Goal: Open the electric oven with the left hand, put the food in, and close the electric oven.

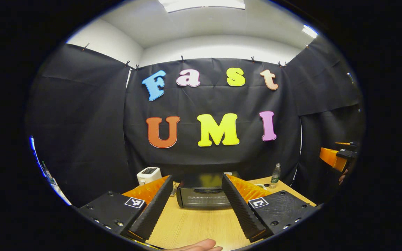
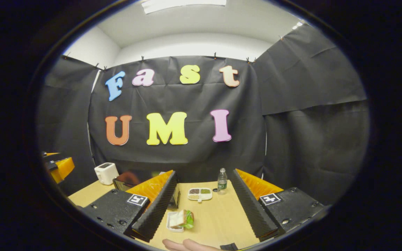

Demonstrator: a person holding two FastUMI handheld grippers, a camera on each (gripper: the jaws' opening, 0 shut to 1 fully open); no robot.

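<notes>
On the table (image 1: 187,226), the electric oven (image 1: 202,195) sits closed; its stiff door wants a pull at the top handle. Before it, left gripper (image 1: 195,205) gapes empty. Right gripper (image 2: 204,205), open, faces the soft sandwich (image 2: 181,219).

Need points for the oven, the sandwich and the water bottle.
oven (image 1: 203,199), left gripper view, on its closed front door.
sandwich (image 2: 181,218), right gripper view, on the bread, in its white tray.
water bottle (image 2: 222,182), right gripper view, on the labelled body.
</notes>
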